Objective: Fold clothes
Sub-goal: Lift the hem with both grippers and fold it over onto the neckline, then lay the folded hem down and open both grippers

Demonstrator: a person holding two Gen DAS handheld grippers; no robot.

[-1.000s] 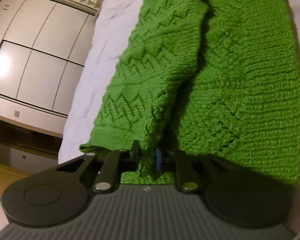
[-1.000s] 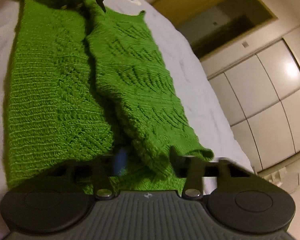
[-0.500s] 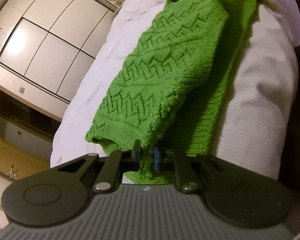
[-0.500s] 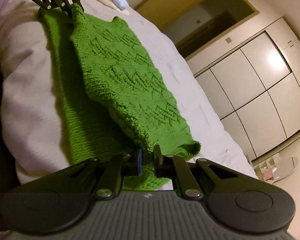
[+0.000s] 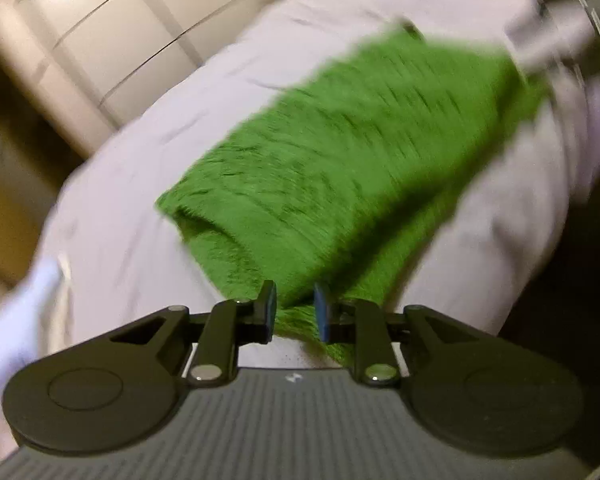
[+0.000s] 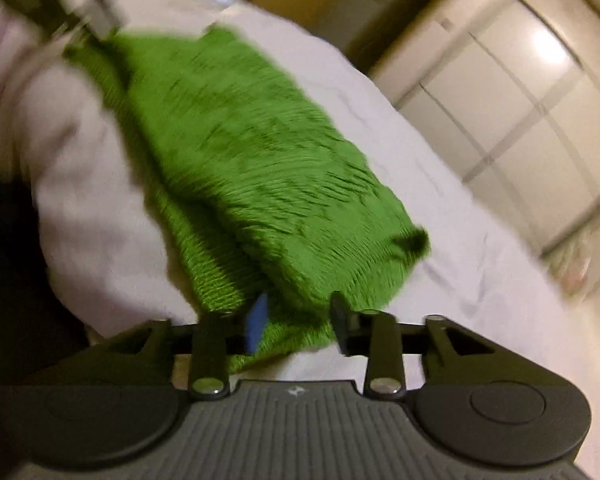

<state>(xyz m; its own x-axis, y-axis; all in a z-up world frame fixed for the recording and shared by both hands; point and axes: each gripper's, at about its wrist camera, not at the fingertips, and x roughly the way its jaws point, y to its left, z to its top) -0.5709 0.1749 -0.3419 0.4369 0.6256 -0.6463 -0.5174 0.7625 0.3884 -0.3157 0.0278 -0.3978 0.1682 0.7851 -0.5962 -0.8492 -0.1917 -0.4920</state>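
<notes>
Your left tongs (image 5: 295, 312) and right tongs (image 6: 298, 326) both stand released, one at each end of the folded sweater (image 5: 340, 168), because the fold already rests on the bed (image 5: 120, 200).

I'm not reading any text, label, number or sign in either view. I'm only seeing a small pale logo mark on the ribbed grey body of my left gripper (image 5: 295, 307) and the same on my right gripper (image 6: 299, 323); no letters are showing. Everything else is blurring.
</notes>
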